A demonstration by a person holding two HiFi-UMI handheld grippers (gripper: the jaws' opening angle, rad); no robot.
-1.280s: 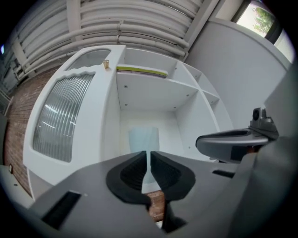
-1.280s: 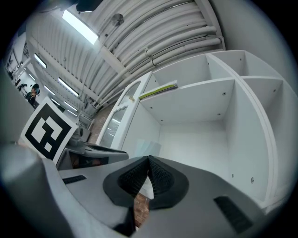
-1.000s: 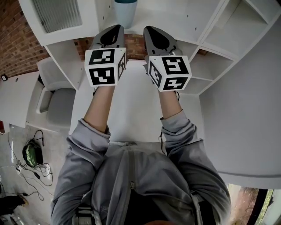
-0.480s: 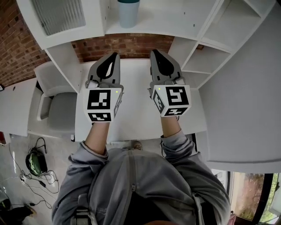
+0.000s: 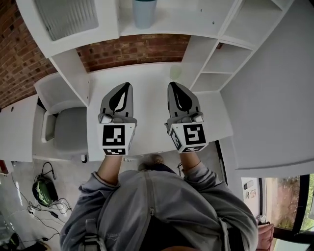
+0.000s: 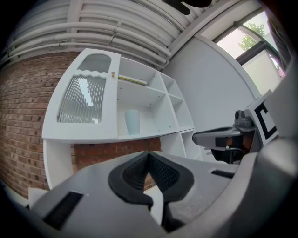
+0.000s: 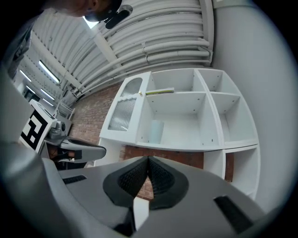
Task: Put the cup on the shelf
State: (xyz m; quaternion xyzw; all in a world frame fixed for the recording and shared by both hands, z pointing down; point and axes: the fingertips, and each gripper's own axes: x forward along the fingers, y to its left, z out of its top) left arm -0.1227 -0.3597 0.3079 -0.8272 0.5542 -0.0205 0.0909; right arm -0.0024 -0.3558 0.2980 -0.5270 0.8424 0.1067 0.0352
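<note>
A pale blue cup [image 5: 143,12] stands upright on a white shelf [image 5: 196,22] at the top of the head view; it also shows as the cup [image 6: 132,122] in the left gripper view and the cup [image 7: 156,131] in the right gripper view. My left gripper [image 5: 127,85] is shut and empty over the white desk [image 5: 152,78], well short of the shelf. Beside it my right gripper [image 5: 171,85] is shut too, with nothing between its jaws. Both point toward the shelf unit.
The white shelf unit has several open compartments [image 7: 228,116] and a ribbed glass door [image 6: 84,98] at the left. A brick wall [image 5: 137,49] lies behind the desk. A grey chair [image 5: 68,127] stands left of the desk; cables and a bag [image 5: 41,188] lie on the floor.
Both grippers have drawn back from the shelf toward the person's body, side by side. The cup has stayed on the shelf.
</note>
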